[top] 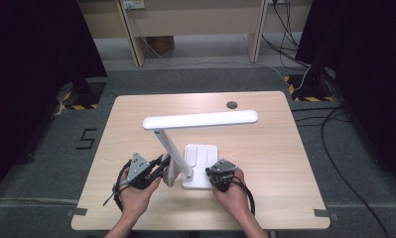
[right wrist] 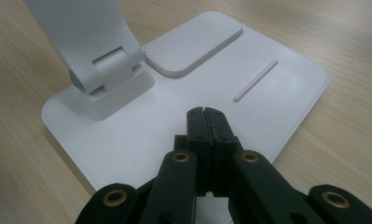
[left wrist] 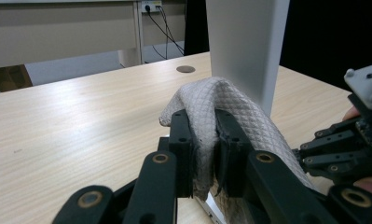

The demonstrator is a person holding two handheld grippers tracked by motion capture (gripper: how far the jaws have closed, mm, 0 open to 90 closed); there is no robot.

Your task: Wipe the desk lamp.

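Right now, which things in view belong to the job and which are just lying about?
In the job:
- cloth, clamped in the left gripper
- lamp, its base under the shut right gripper

Just there:
- cables
- table

A grey quilted cloth [left wrist: 230,109] is folded into a hump and lies against the upright white stem of a desk lamp [top: 200,119]. The lamp's flat square base [right wrist: 286,88] rests on the wooden table, its long head level above.
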